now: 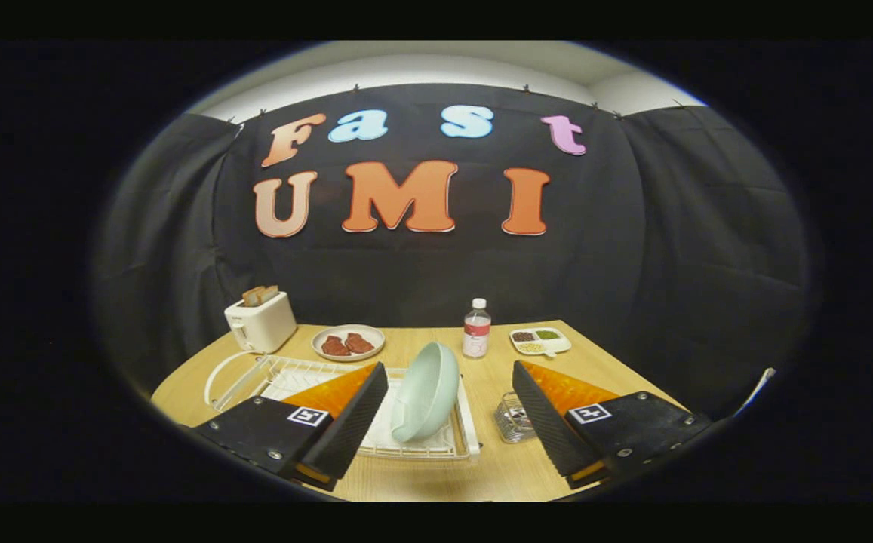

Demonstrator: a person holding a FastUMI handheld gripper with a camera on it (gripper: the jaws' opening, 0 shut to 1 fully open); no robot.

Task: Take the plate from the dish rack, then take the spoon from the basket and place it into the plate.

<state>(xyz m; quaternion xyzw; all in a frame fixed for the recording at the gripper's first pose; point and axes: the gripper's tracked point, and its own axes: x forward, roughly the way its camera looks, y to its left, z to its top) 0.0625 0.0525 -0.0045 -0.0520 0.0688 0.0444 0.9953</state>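
The gripper (pixel 447 422) is hovering over the table (pixel 496 467) with its fingers spread wide, holding nothing. The pale green plate (pixel 426 392) is standing on edge in the white dish rack (pixel 376 445), right between the fingers and just ahead. The wire basket (pixel 513 417) is sitting just beside the rack. Plate's probably rigid, slick and breakable, so I'd be pinching its upper rim.

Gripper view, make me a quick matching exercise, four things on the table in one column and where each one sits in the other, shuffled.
1. plate
2. toaster
3. water bottle
4. basket

A. far corner, bread in its slots
B. standing on edge in the dish rack, between the open claw fingers
C. wire, beside the rack
D. upright, beyond the plate

Pairs: 1-B, 2-A, 3-D, 4-C
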